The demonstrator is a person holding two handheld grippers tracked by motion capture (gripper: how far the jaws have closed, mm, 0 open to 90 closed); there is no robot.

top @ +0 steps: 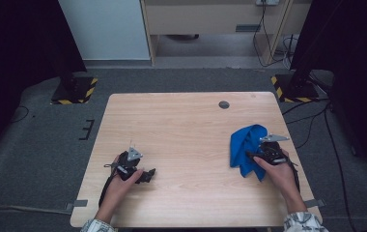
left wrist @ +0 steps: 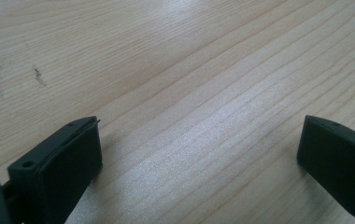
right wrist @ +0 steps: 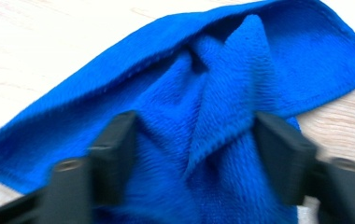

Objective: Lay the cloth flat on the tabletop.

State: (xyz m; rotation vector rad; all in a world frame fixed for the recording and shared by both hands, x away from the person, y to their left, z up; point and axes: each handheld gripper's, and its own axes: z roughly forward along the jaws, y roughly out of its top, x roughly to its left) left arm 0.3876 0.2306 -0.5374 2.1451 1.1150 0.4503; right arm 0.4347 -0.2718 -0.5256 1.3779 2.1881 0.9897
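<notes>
A crumpled blue cloth lies on the right part of the wooden table. My right gripper is held by a hand at the cloth's near right edge and points left into it. In the right gripper view the blue cloth lies bunched under my right gripper. Its jaws stand apart, and a raised fold runs between them without being pinched. My left gripper rests low on the left part of the table. In its own view my left gripper is open over bare wood, with nothing between its jaws.
A round dark grommet sits near the table's far edge. Two stand bases edged with yellow-black tape stand on the grey carpet beyond the far corners. Cables trail on the floor at the right.
</notes>
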